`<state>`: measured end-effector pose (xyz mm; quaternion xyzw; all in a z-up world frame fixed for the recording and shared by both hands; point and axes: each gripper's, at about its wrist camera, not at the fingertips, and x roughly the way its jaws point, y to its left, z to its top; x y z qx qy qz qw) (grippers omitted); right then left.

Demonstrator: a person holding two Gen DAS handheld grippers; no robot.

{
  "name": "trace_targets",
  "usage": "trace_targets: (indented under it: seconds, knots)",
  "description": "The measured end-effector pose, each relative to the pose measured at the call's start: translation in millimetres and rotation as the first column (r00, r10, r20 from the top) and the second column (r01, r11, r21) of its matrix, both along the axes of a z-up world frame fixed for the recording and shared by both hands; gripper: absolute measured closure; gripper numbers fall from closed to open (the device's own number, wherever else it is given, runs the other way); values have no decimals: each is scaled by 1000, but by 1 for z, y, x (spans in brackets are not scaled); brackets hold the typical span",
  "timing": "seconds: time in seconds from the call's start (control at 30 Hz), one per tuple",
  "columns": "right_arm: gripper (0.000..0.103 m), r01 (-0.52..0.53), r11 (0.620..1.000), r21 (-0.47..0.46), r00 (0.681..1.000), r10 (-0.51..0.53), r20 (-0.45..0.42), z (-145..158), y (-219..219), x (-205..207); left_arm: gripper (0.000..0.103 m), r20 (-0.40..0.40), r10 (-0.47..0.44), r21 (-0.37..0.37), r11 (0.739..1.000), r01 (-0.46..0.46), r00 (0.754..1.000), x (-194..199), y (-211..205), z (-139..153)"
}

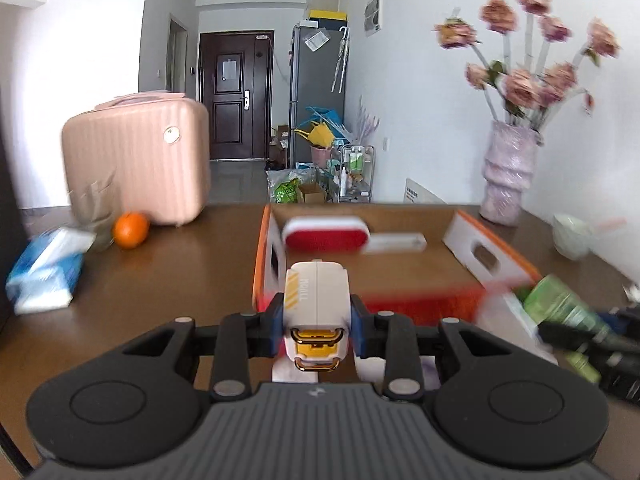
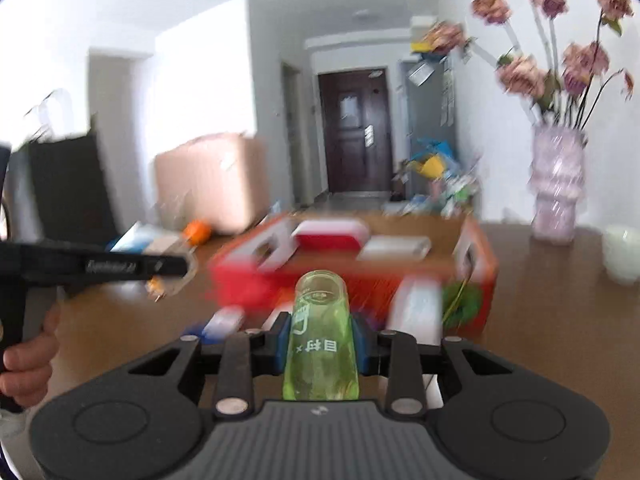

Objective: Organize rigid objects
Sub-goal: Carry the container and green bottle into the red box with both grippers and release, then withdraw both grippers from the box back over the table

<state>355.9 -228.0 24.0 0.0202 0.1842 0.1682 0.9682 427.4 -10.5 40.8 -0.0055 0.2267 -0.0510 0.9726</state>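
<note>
A dark brown wooden table (image 1: 168,280) fills the lower half of both views. On its far left corner stands a ribbed pink hard-shell suitcase (image 1: 138,160), upright, with a round orange fruit (image 1: 130,229) just beside its lower left edge and a blue-and-white tissue pack (image 1: 44,276) near that. At the far right a pale lilac ridged vase (image 1: 507,176) holds faded pink artificial roses (image 1: 532,60), and a white ceramic bowl (image 1: 571,236) sits near the vase's base.

In the middle of the table lies an open orange-and-white cardboard box (image 1: 400,276) with cut-out handles in its end flaps. Inside it, toward the far side, rests a red-and-white oblong lint brush (image 1: 326,236) with its white handle pointing right.

The left gripper (image 1: 318,322) pinches a white, rounded device with gold metal clasps and yellow stripes (image 1: 316,300) between its blue pads, the piece standing upright over the near edge of the box. The right gripper (image 2: 320,338) clamps a translucent green plastic bottle (image 2: 321,336) with printed white characters, its far end pointing toward the box's red near wall. In the right wrist view a hand (image 2: 28,364) grasps the left tool's black handle at the left edge; that whole view is motion-blurred, so small items in front of the box cannot be told apart
</note>
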Motion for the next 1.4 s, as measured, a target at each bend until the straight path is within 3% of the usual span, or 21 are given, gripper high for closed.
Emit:
trace_targets:
  seconds: [0.07,0.13,0.3,0.37,0.53,0.63,0.73,0.83,0.97,1.1,1.23,1.4]
  knots:
    - [73,50,999,-17,999,-50,18,20,-9,45,71,-22,16,0,1000,-16,1000,50,0,9]
    - [73,89,991,-96,996,-89,10,33,-11,98,71,-45,23,59,998,-20,999,102,-6,10]
    - [73,127,944,-303,975,-175,-138,24,1,236,71,-219,68,177,984,-29,973,204,-23,-22]
    - [73,128,901,-414,960,-218,-178,7,11,275,71,-293,90,166,985,-42,952,226,-17,-37]
    - [73,69,820,-568,936,-250,-247,-26,29,325,68,-286,50,176,984,1,957,231,-13,-45]
    - [73,67,802,-594,931,-264,-251,-36,36,327,67,-287,34,160,987,13,957,231,-9,-45]
    - [65,95,808,-581,944,-258,-204,-25,36,320,62,-291,35,143,990,7,956,228,-7,-37]
    - [63,115,827,-550,950,-253,-181,-2,29,312,59,-268,41,127,992,-7,962,217,-2,-15]
    - [45,132,840,-526,962,-237,-137,36,21,285,54,-218,59,119,992,-33,974,191,10,22]
    - [44,118,855,-505,972,-204,-117,68,13,249,48,-167,72,113,992,-54,983,149,20,62]
    - [40,104,894,-436,979,-168,-111,97,4,201,38,-100,51,93,995,-42,994,98,24,89]
    - [32,107,959,-261,991,-125,-54,114,-13,125,30,7,20,54,998,-21,1000,21,23,98]
